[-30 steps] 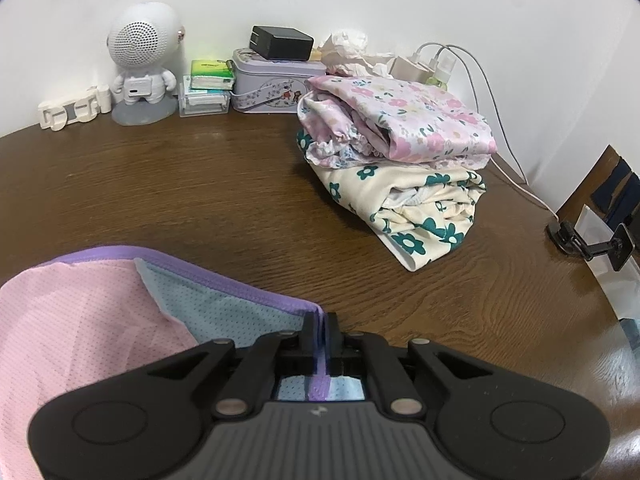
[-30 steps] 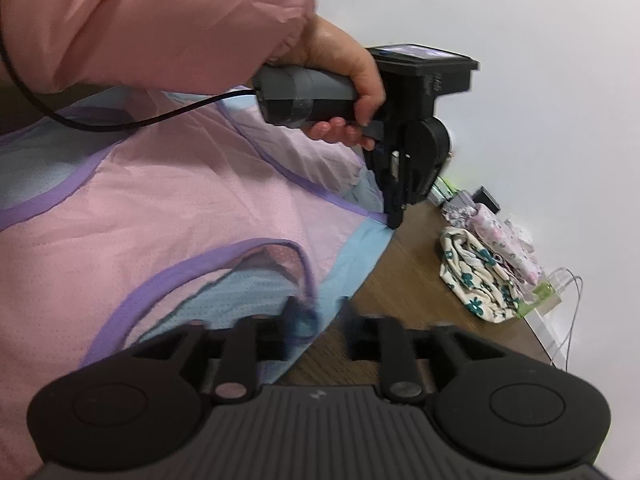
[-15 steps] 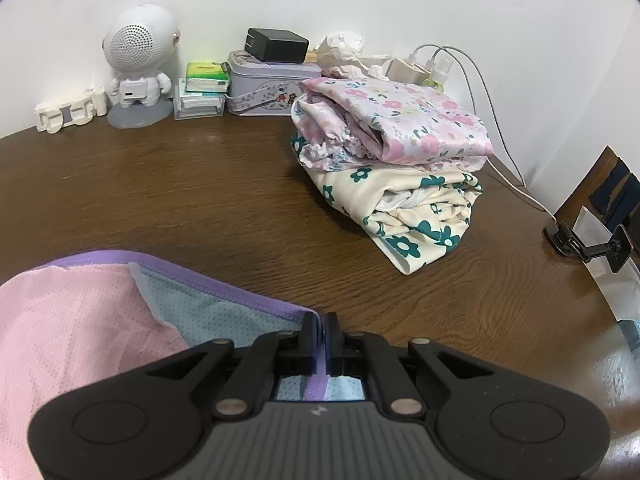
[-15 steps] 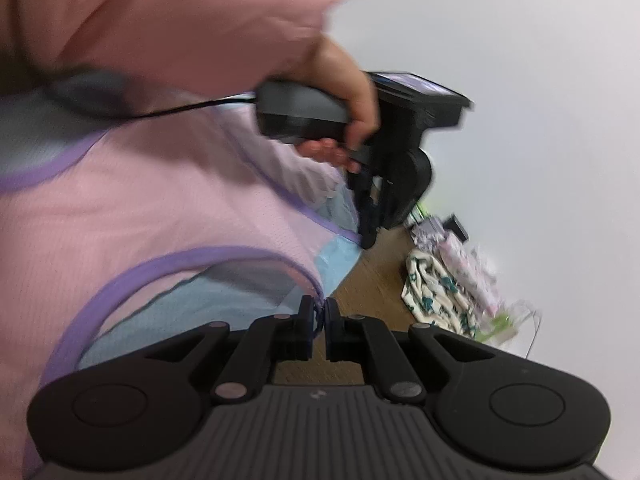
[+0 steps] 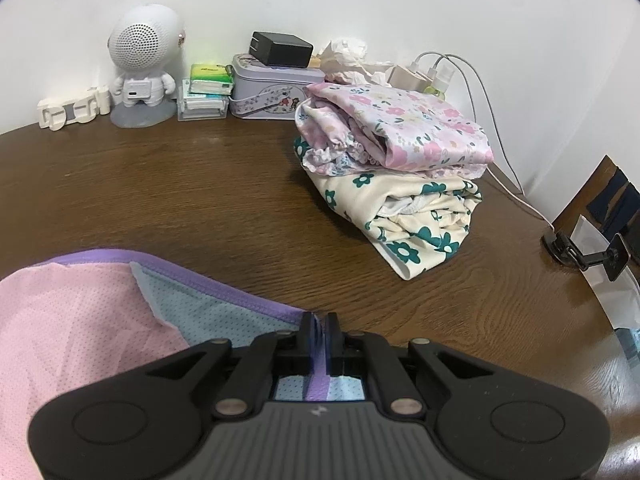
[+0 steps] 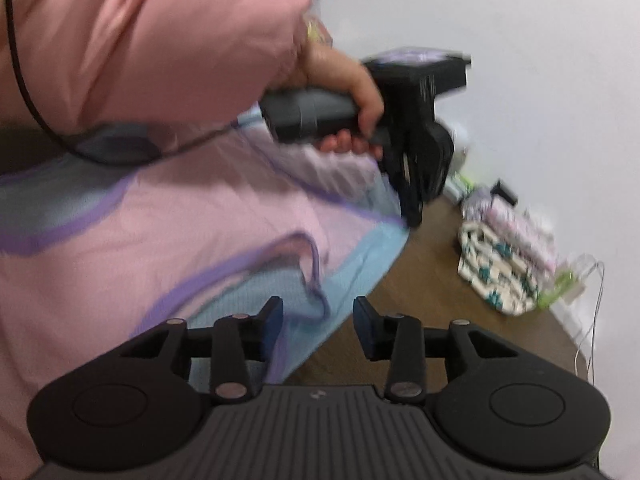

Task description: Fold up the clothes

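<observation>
The left gripper (image 5: pixel 319 324) is clenched on the purple-trimmed edge of the pink and blue garment (image 5: pixel 80 320); its fingers (image 5: pixel 306 334) press the purple binding flat between them. The garment lies spread on the brown worktop (image 5: pixel 200 200), at the near side, and its pink mesh panel fills the lower left of the left wrist view. The right gripper (image 6: pixel 318 316) stands released: its jaws have just been opening, and a loop of the purple binding lies between them without either pad pressing on it. In the right wrist view, which is blurred, a hand (image 6: pixel 344 92) in a pink sleeve (image 6: pixel 140 40) holds the handle of the left gripper, whose tip meets the garment's far corner at the worktop. Well apart from the garment, two folded floral garments (image 5: pixel 396 168) sit stacked on the worktop, the pink one on top of the cream one with green flowers. Along the wall behind stand a white robot-shaped speaker (image 5: pixel 142 64), a lilac tin (image 5: pixel 276 88) with a black charger (image 5: pixel 280 48) on its lid, and small packets (image 5: pixel 208 88) between speaker and tin. A white cable (image 5: pixel 492 120) runs down the wall beside the stack.
</observation>
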{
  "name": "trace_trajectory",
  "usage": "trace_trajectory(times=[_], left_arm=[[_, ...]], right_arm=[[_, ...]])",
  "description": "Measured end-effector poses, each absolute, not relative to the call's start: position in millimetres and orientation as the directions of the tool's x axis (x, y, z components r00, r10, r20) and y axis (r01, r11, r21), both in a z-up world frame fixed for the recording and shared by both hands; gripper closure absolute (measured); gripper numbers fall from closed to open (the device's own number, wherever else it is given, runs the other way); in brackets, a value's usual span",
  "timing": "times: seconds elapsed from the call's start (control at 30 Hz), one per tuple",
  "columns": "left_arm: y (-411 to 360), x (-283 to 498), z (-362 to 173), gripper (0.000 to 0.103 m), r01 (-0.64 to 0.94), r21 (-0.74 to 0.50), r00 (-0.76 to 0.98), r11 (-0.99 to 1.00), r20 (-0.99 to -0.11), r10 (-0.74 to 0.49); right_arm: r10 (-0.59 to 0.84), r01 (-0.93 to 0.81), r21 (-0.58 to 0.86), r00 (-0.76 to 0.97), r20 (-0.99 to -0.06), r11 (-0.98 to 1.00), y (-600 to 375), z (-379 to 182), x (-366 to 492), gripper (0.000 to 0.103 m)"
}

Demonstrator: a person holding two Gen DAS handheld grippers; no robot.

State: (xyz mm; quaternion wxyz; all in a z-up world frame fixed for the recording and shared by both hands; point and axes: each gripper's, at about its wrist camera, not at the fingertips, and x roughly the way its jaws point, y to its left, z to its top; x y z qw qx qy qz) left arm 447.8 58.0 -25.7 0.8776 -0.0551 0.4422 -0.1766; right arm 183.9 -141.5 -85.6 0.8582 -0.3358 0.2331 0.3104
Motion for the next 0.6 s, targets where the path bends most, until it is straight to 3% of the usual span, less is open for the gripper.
trace_trajectory(times=[0.2, 0.47, 0.53, 0.6], left_arm=[[58.1, 447.4, -24.5, 0.101, 0.261, -0.252, 0.548, 0.932, -0.756, -0.357], [57.0, 447.1, -23.7, 0.100, 0.261, -0.247, 0.551, 0.933, -0.756, -0.354], [56.4, 447.0, -24.0, 0.100, 0.263, -0.245, 0.550, 0.933, -0.757, -0.354], [55.7, 447.1, -24.3, 0.100, 0.264, -0.240, 0.551, 0.934, -0.757, -0.350]], right_arm=[[0.379, -0.689, -0.369, 0.680, -0.628, 0.624, -145.1, -84.6, 185.8, 0.080], [0.404, -0.708, -0.311, 0.646, -0.648, 0.634, -145.8, -86.6, 185.2, 0.080], [0.389, -0.695, -0.306, 0.651, -0.652, 0.651, -147.8, -86.3, 188.1, 0.096], [0.363, -0.672, -0.308, 0.663, -0.655, 0.673, -151.7, -87.5, 191.0, 0.099]])
